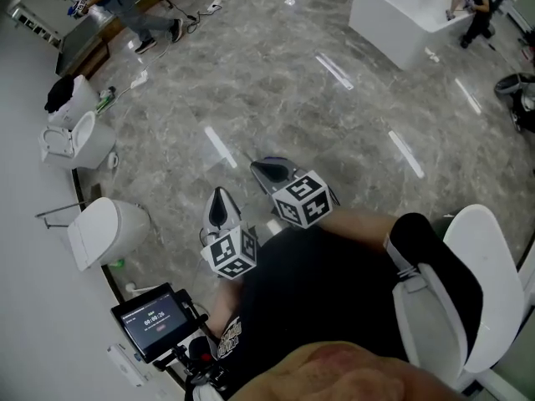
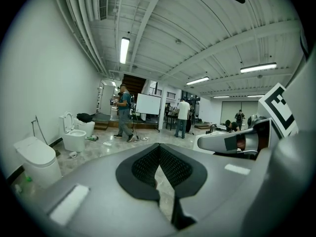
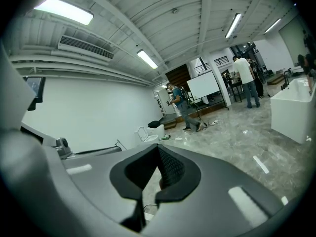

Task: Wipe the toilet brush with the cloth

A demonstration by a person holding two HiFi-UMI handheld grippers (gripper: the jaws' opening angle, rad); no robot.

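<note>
Left tongs [image 1: 219, 199] and right tongs [image 1: 266, 170], grey with black pads, both pinched shut and empty above grey marble floor [image 1: 334, 115]; toilet brush and cloth show in no view, so this fits fetching ahead or wiping done.

A dark cloth [image 1: 58, 93] — crumpled, bunched — lies draped over the far toilet [image 1: 73, 144] tank, against the wall.

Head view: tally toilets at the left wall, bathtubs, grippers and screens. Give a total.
Toilets: 2, one lid shut, one seat up
Bathtub: 1
Grippers: 2, left gripper, right gripper
Screen: 1
Total: 6
Not counted: white block under a black heap, kind unclear.
</note>
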